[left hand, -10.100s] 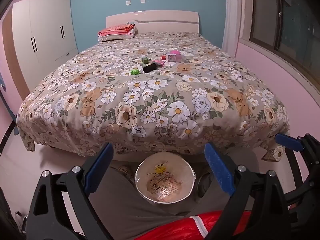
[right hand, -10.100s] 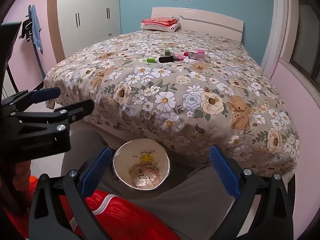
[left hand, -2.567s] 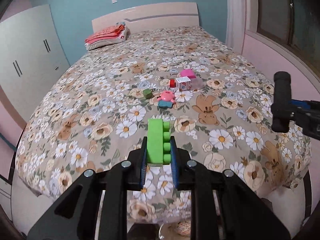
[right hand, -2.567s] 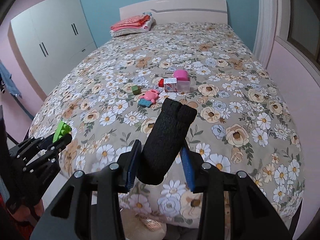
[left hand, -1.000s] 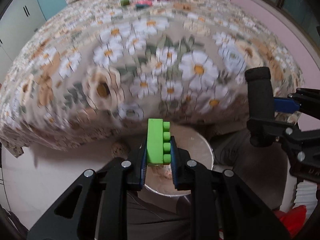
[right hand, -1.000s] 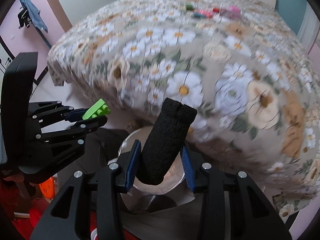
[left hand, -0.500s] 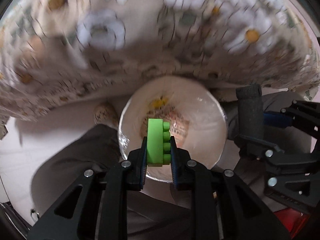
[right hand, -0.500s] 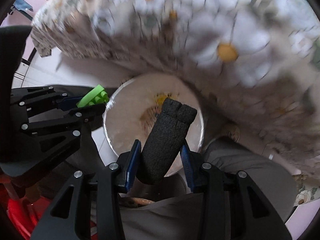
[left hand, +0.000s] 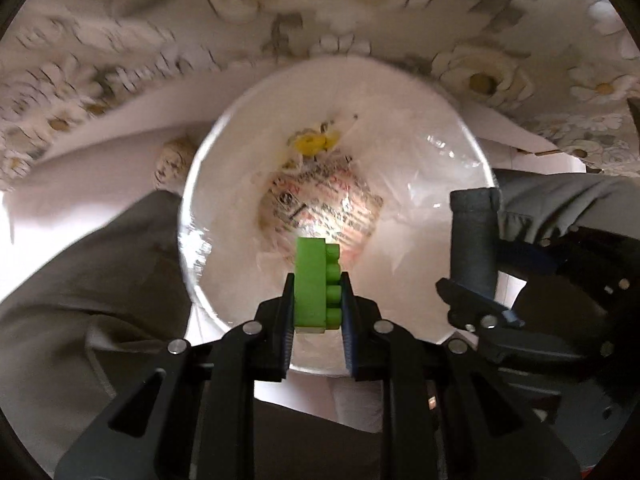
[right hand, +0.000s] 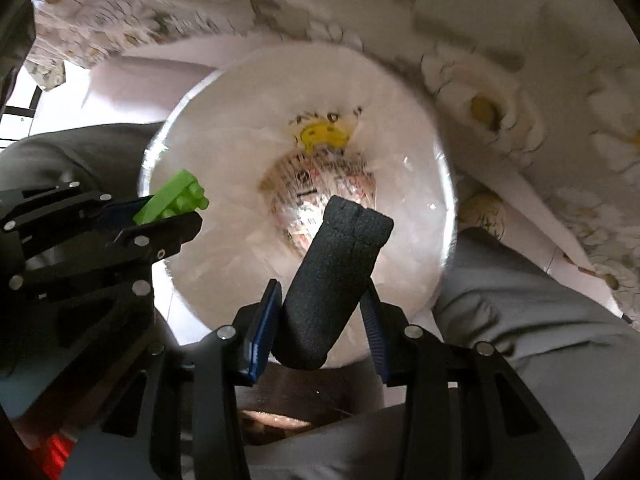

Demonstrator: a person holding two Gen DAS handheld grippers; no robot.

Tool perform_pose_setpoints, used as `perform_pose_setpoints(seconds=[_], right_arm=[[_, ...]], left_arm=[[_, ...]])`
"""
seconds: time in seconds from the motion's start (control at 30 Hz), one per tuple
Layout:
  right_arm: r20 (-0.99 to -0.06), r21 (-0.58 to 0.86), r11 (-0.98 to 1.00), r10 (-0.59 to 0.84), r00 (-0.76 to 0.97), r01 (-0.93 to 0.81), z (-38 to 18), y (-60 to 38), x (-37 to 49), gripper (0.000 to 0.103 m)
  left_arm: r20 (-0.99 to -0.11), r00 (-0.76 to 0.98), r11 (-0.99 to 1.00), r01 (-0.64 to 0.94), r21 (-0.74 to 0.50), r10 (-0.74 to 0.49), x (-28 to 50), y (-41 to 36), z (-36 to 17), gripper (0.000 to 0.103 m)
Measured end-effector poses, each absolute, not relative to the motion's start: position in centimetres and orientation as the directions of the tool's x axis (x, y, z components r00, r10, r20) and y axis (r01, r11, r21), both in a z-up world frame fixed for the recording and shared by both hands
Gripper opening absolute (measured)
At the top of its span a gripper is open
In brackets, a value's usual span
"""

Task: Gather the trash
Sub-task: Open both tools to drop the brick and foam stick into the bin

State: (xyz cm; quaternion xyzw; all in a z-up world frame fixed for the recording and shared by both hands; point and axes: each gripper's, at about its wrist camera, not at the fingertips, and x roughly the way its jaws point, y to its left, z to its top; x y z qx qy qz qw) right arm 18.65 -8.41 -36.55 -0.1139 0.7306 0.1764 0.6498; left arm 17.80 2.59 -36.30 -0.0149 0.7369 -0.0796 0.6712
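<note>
— What bears the load here?
— The floor (right hand: 16, 116), pale, with dark lines across it at the left edge. A white bin (left hand: 400, 92) seems to stand on it, mouth up.
— Anything beside the bin?
— A small round patterned thing (left hand: 172, 160) touching its rim; too blurred to name.
— And above?
— The bed (left hand: 560, 136) – its floral cover (left hand: 360, 8) hangs over the edge just behind the bin. Nothing on the bed's top shows from here

Blurred, unreadable print on the liner (left hand: 320, 204) inside the bin (left hand: 400, 92).
</note>
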Motion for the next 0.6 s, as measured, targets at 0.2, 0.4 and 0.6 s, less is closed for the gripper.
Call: perform_pose_setpoints(seconds=[0.2,0.4,0.6], right_arm=[[-0.981,0.109,0.918,0.036,-0.192,-0.381,-39.9,-8.7,18.5,0.043],[-0.974,0.116,0.928,0.037,-0.222,-0.354,-41.1,-8.8,18.7,0.043],[-0.966,0.128,0.935,0.042,-0.255,-0.331,-42.4,-8.7,18.9,0.046]], left_arm=[[-0.975,-0.161,0.985,0.058,-0.162,-0.150,18.0,2.4,-39.0,0.021],[-0.969,-0.191,0.986,0.025,-0.164,-0.157,18.0,2.7,-39.9,0.021],[-0.970,-0.197,0.989,0.021,-0.148,-0.141,18.1,2.3,-40.9,0.038]])
